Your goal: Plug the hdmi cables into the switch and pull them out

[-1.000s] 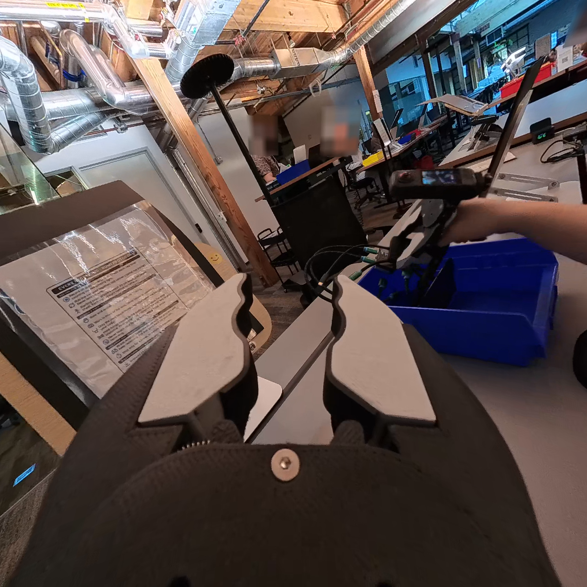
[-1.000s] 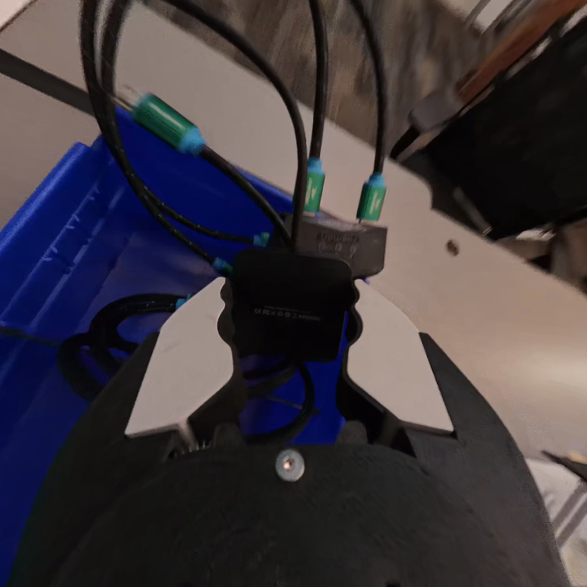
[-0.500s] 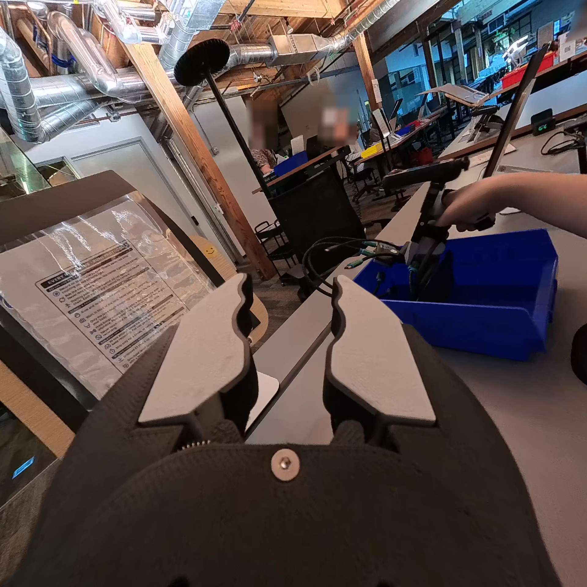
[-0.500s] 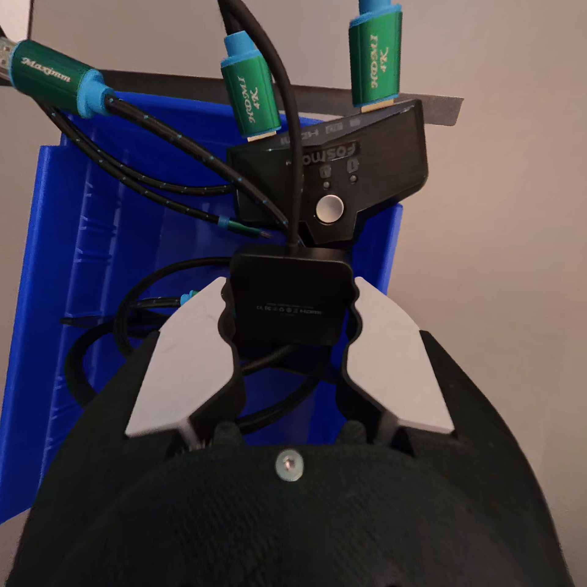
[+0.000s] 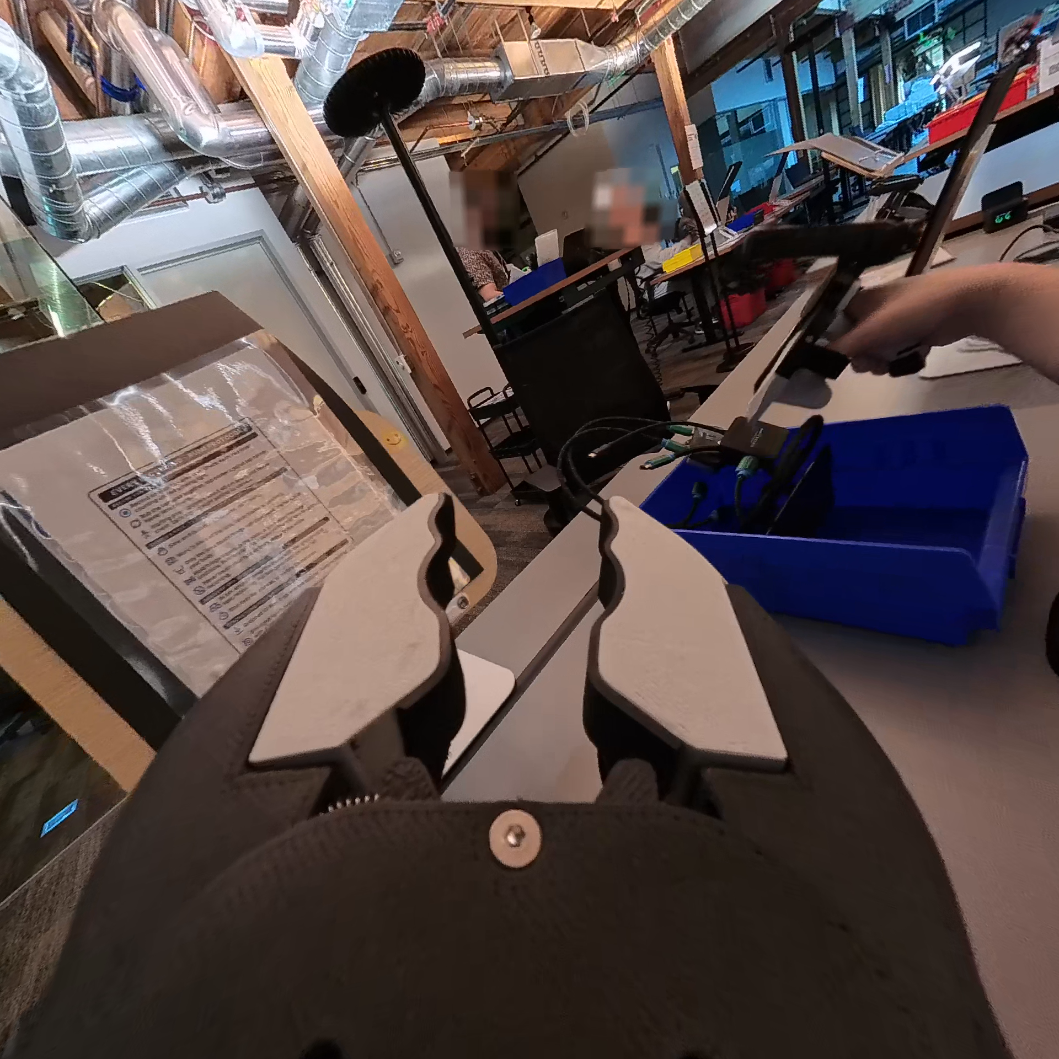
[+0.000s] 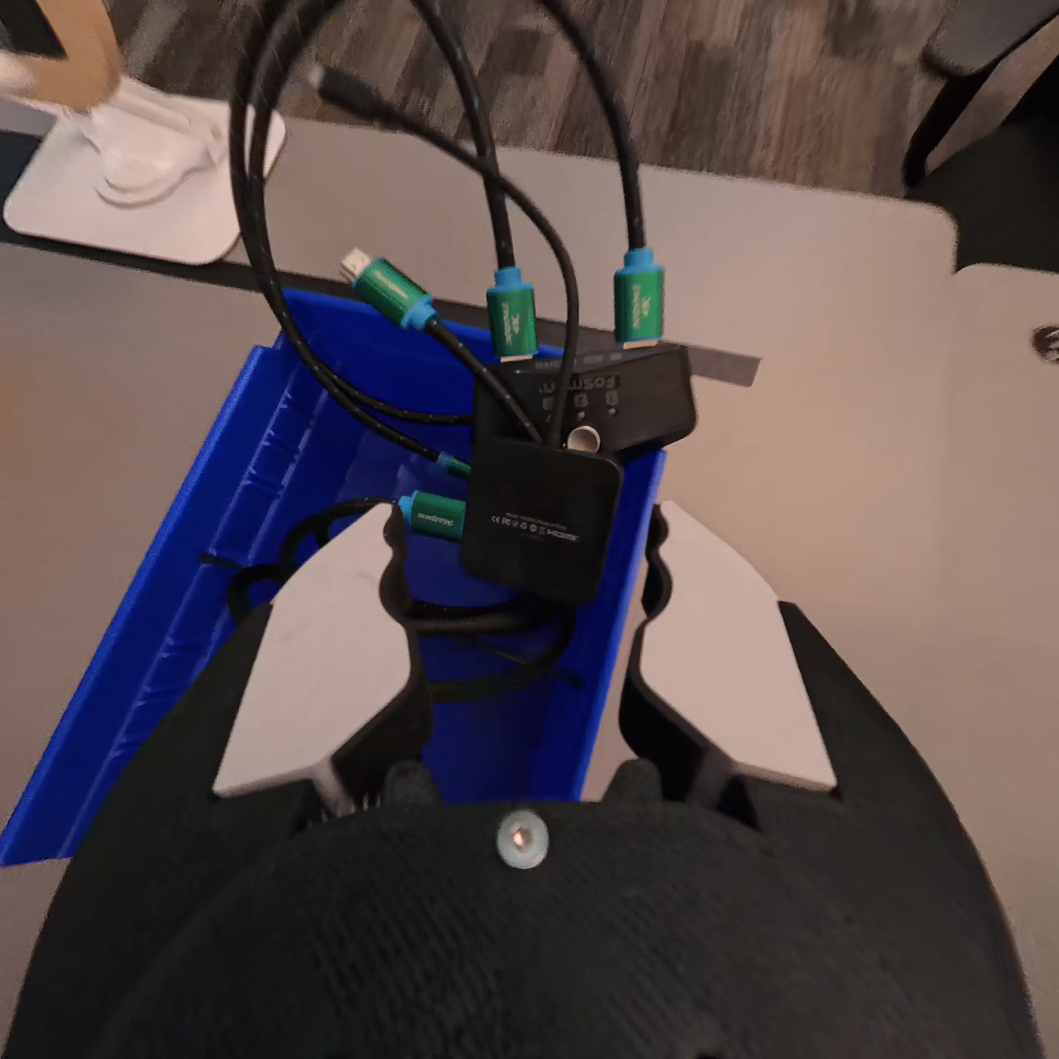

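Note:
In the right wrist view my right gripper (image 6: pixel 524 521) is open and empty, just above a black square box (image 6: pixel 544 516). The black HDMI switch (image 6: pixel 619 395) lies beyond the box, at the far end of the blue bin (image 6: pixel 229 516). Two green HDMI plugs (image 6: pixel 639 304) sit in the switch. One loose green plug (image 6: pixel 395 292) hangs free, and another (image 6: pixel 432 516) lies at the box's left side. Black cables loop above and into the bin. My left gripper (image 5: pixel 521 516) is open and empty over the table, far from the bin (image 5: pixel 859 544).
A white stand base (image 6: pixel 143 172) sits on the table beyond the bin. A sign in a plastic sleeve (image 5: pixel 200 516) stands left of my left gripper. A dark seam (image 5: pixel 544 619) splits the grey tabletops. People sit at desks far back.
My right gripper opened and let go of the black square box, then drew back from it. The box and switch now rest at the bin's end. My left gripper hardly moved.

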Tool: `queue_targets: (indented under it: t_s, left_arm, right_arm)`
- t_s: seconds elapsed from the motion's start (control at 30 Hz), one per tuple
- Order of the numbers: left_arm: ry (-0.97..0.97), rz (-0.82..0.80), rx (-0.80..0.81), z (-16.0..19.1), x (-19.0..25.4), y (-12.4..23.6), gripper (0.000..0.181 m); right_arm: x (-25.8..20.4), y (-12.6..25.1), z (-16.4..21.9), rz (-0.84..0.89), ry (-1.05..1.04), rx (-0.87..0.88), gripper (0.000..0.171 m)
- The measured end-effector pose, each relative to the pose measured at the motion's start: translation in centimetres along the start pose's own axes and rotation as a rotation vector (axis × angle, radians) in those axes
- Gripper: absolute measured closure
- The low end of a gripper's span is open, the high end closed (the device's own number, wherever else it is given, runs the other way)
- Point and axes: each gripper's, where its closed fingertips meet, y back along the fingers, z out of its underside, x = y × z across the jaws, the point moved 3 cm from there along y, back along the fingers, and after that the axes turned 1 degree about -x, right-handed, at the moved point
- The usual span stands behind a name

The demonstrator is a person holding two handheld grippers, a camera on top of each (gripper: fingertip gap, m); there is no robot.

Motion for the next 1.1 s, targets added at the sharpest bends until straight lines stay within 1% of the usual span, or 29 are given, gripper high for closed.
queue_targets:
  t_s: [0.03,0.1,0.17,0.23,0.27,0.3,0.33,0.37,0.4,0.43,0.47,0.5,0.53,0.6,0.67,0.7,0.73,0.77,0.8,0.87,0.93,0.97,1.0,1.03,1.1]
  left_arm:
    - [-0.001,-0.007,0.0,-0.1,-0.3,0.2,0.134]
    - [-0.007,-0.026,-0.003,-0.4,-0.9,0.8,0.133]
    - [-0.022,-0.071,-0.032,-0.7,-2.1,1.7,0.133]
    - [-0.018,-0.162,-0.14,-0.1,-4.3,3.0,0.133]
    - [0.027,-0.218,-0.246,0.9,-5.7,4.0,0.134]
    - [0.117,-0.238,-0.374,2.5,-6.8,5.1,0.134]
    - [0.244,-0.213,-0.493,4.1,-7.3,6.4,0.127]
    - [0.378,-0.164,-0.577,5.5,-7.5,7.6,0.116]
    - [0.495,-0.127,-0.621,6.6,-8.0,8.8,0.11]
    - [0.589,-0.129,-0.633,7.3,-8.9,10.0,0.106]
    - [0.654,-0.169,-0.63,8.1,-10.2,11.2,0.106]
    - [0.686,-0.238,-0.628,9.0,-11.8,12.6,0.106]
    - [0.693,-0.326,-0.64,9.9,-13.3,14.2,0.106]
    - [0.684,-0.512,-0.704,11.9,-15.9,17.9,0.101]
    - [0.704,-0.675,-0.818,14.3,-17.4,21.7,0.096]
    - [0.738,-0.751,-0.903,16.0,-17.8,23.8,0.095]
    - [0.788,-0.795,-1.0,17.7,-17.8,25.7,0.094]
    - [0.853,-0.791,-1.081,19.4,-17.4,27.1,0.093]
    - [0.924,-0.763,-1.133,21.0,-16.9,28.0,0.092]
    - [1.049,-0.714,-1.195,23.6,-16.1,29.4,0.092]
    - [1.127,-0.669,-1.242,25.4,-15.3,30.1,0.1]
    - [1.16,-0.64,-1.263,26.0,-14.8,30.2,0.105]
    - [1.204,-0.605,-1.277,26.4,-14.3,30.1,0.116]
    - [1.259,-0.553,-1.279,26.7,-13.5,29.8,0.132]
    - [1.303,-0.474,-1.34,27.2,-12.3,29.5,0.143]
  right_arm:
    - [0.1,1.0,-0.4,0.016,0.009,0.037,0.089]
    - [0.2,3.4,-1.0,0.038,0.008,0.124,0.09]
    - [0.4,5.7,-0.8,0.045,-0.044,0.18,0.091]
    - [0.7,7.1,1.1,0.057,-0.152,0.16,0.095]
    - [0.7,7.4,2.9,0.063,-0.23,0.115,0.1]
    - [0.5,7.4,5.0,0.071,-0.31,0.071,0.111]
    - [0.2,7.0,6.8,0.074,-0.359,0.056,0.12]
    - [-0.1,6.3,7.9,0.042,-0.34,0.054,0.12]
    - [0.6,5.7,9.0,0.057,-0.352,-0.01,0.117]
    - [2.0,5.5,9.9,0.124,-0.392,-0.084,0.114]
    - [2.8,5.3,10.2,0.158,-0.403,-0.116,0.114]
    - [3.0,5.1,10.0,0.143,-0.38,-0.095,0.114]
    - [3.0,5.0,9.6,0.127,-0.356,-0.068,0.114]
    - [3.2,4.8,10.0,0.13,-0.349,-0.086,0.112]
    - [3.5,4.2,11.5,0.142,-0.361,-0.174,0.112]
    - [3.3,3.7,12.5,0.126,-0.366,-0.238,0.112]
    - [2.8,3.2,13.4,0.08,-0.381,-0.296,0.118]
    - [2.2,2.8,14.3,0.037,-0.393,-0.35,0.12]
    - [1.6,2.4,14.7,-0.007,-0.409,-0.384,0.127]
    - [0.6,2.1,15.0,-0.071,-0.408,-0.434,0.153]
    - [0.2,1.8,15.2,-0.061,-0.371,-0.478,0.16]
    - [0.1,1.7,15.3,-0.051,-0.35,-0.498,0.161]
    - [-0.1,1.6,15.4,-0.051,-0.336,-0.517,0.162]
    - [-0.4,1.4,15.5,-0.06,-0.323,-0.537,0.162]
    - [-1.0,1.2,15.5,-0.076,-0.283,-0.563,0.161]
